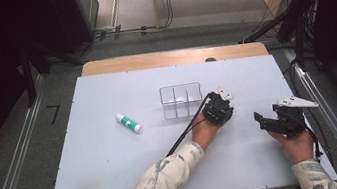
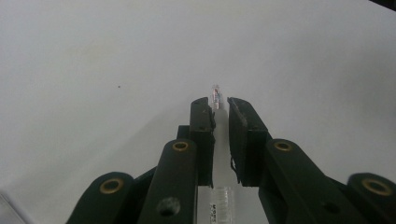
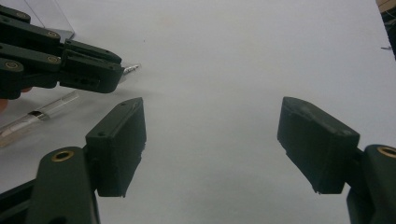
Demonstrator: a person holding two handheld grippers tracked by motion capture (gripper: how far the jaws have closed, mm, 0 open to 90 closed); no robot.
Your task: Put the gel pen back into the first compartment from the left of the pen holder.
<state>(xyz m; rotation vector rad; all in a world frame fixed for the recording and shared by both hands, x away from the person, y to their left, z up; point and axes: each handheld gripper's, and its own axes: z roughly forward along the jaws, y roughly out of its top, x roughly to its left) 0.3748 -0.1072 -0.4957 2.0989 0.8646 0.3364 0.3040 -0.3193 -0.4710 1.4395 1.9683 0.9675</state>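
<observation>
Clear plastic pen (image 2: 215, 95) lies between the left gripper's (image 2: 220, 106) jaws at centre frame of the left gripper view, its tip poking out past the pads and its barrel showing again at the bottom edge; the jaws are nearly closed around it, one pad looks to touch it, a thin gap shows on the other side, so a firm grip isn't confirmed. In the high view the left gripper (image 1: 218, 108) sits right of centre on the white table (image 1: 90, 161), just beside the clear divided organizer (image 1: 181, 100). Risk: thin, slick barrel could roll or slip out if lifted before both pads bite, or pivot in the pads and miss a compartment. Right gripper (image 3: 210, 135) is wide open, holding nothing, hovering at lower right; it could bump the pen. Glue stick (image 1: 128, 122), white and green, lies left of centre, well apart. Print on the pen barrel is too blurred to read; glue stick label unreadable.
</observation>
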